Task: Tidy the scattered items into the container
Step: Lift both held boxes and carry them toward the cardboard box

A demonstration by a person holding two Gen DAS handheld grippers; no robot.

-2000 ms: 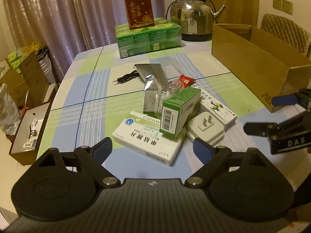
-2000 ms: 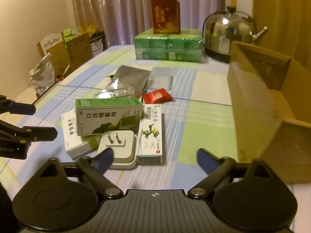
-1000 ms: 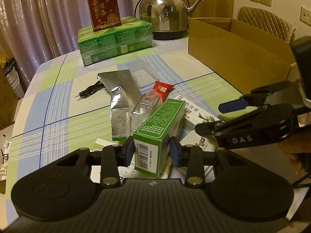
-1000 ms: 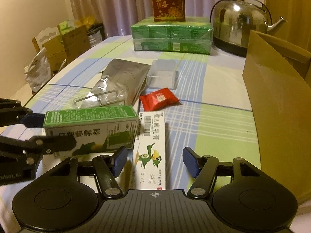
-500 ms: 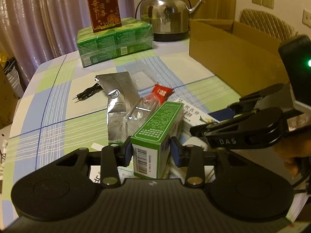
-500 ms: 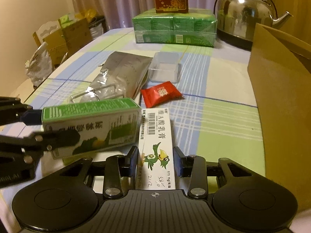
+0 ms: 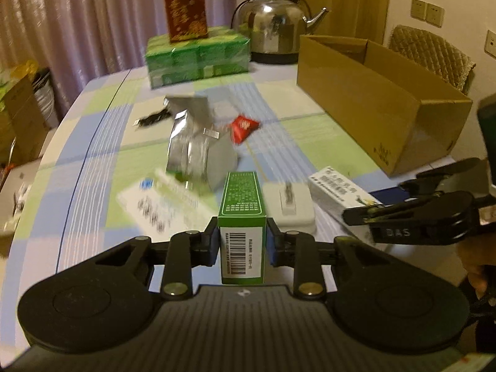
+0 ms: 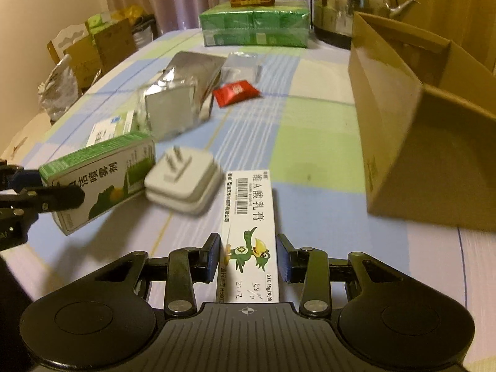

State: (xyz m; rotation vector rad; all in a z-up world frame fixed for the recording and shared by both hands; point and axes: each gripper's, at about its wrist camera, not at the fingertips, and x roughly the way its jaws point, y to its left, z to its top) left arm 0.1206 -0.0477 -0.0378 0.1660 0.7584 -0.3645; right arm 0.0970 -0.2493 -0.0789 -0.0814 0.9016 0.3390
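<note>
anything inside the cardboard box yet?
Nothing visible inside the cardboard box: only bare inner walls near the rim show. Its near wall hides the floor in both views, so empty is unconfirmed. The green box and white ointment box are outside, in the grippers.

— What do we see at the far end of the table (image 7: pixel 102 142)?

— A steel kettle (image 7: pixel 272 31) beside a shrink-wrapped pack of green boxes (image 7: pixel 198 59), and a red box (image 7: pixel 185 11) standing upright on that pack.

— And behind them?

— We see mauve curtains (image 7: pixel 93 21), wall switches (image 7: pixel 426 12) and a quilted chair back (image 7: pixel 434 52).

— Off the table's left edge?

— We make out cardboard boxes (image 8: pixel 102 46) and a crumpled silvery bag (image 8: pixel 59 93), all well apart from the kettle.
</note>
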